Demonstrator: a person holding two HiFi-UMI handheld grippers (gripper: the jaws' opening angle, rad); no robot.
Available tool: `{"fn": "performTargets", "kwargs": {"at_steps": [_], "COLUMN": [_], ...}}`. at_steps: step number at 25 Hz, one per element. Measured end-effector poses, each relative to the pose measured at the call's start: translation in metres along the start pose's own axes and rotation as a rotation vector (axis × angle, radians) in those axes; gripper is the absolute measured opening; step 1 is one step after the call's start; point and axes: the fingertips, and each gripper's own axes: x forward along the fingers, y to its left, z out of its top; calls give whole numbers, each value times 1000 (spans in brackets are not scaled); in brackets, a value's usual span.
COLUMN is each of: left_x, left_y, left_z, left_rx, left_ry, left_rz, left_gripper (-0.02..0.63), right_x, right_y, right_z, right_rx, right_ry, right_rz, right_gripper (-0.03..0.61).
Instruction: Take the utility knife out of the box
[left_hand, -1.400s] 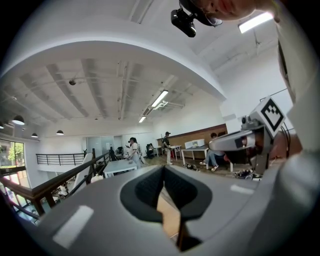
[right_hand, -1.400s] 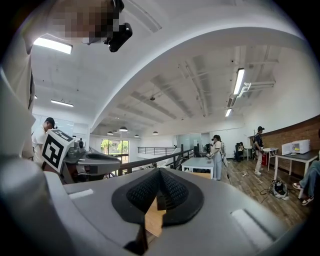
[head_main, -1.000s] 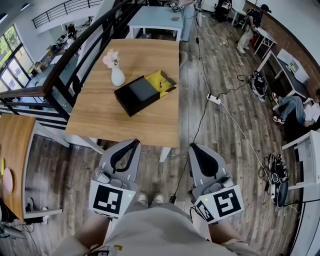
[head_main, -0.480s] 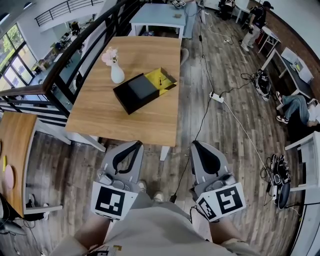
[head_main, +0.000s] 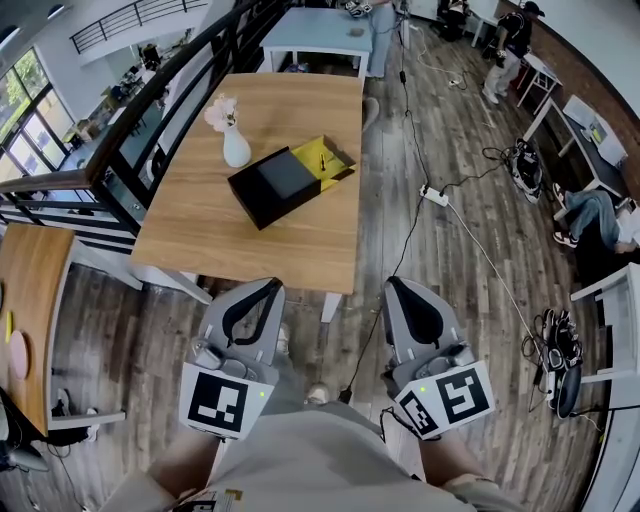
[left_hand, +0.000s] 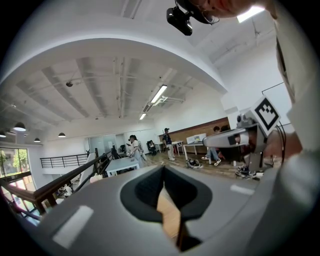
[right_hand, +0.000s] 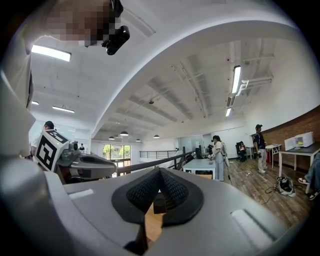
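A flat black box lies slantwise on the rectangular wooden desk, with its yellow half open beside it. The knife is a thin dark sliver on that yellow part, too small for detail. A bulbous white vase stands just beside the box. The grey left gripper and right gripper hang short of the desk, over plank floor. Both pairs of dark padded fingers are clenched on nothing.
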Motion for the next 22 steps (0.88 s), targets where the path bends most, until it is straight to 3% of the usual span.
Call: {"fn": "performTargets", "kwargs": {"at_steps": [10,22], "left_x": [27,117], "left_y": [45,140], "left_z": [-14,-28], "left_rx": [-30,-50], "left_ry": [-15,-8], "left_rz": [-4,-59], "left_gripper": [2,3], "right_x": [54,174], "right_y": [0,-23], "right_z": [-6,-5], "right_rx": [-14,-15], "right_ry": [11,52], "right_rz": [-15,-62], "right_gripper": [0,0]}}
